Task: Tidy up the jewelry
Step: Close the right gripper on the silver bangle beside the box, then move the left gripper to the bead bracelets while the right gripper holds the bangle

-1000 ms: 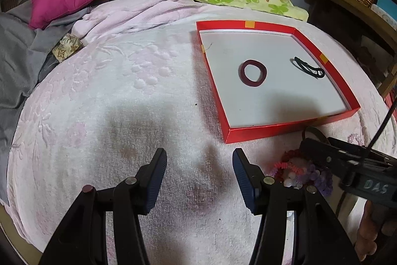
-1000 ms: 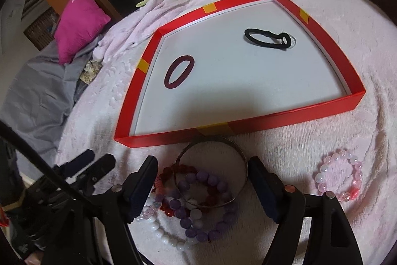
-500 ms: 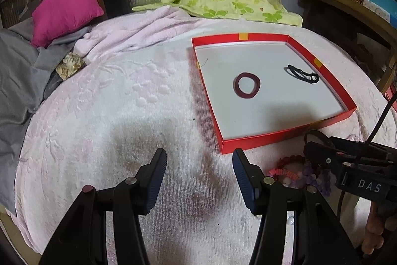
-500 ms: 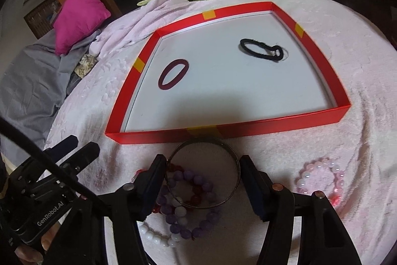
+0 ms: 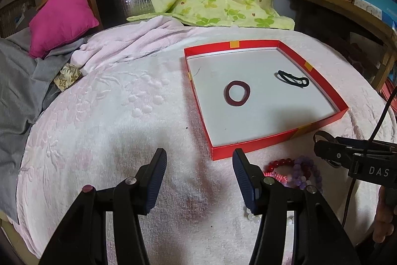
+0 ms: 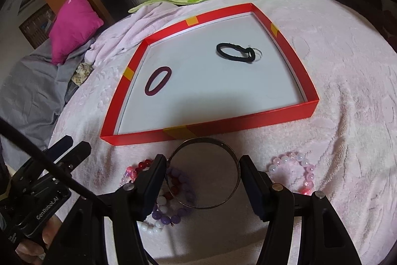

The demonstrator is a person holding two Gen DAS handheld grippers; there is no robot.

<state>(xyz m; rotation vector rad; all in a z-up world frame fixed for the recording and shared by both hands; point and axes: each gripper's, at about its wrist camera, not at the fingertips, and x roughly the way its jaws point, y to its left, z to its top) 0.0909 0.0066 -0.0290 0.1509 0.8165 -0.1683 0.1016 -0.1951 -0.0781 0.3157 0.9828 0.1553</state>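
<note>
Metal bangle (image 6: 204,173) clamped across its width by the right gripper (image 6: 202,176), lifted clear of the bead bracelets (image 6: 171,198).
Next move, I judge: carry it forward over the red tray (image 6: 248,118) ahead and release. Left gripper (image 5: 198,180) jaws apart, nothing between.

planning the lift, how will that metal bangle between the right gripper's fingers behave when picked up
The metal bangle looks like a thin rigid hoop, so it should probably keep its shape. Its smooth rim may slip on the right gripper pads. Dropped on edge it could roll, though the fuzzy blanket would likely stop it.
</note>
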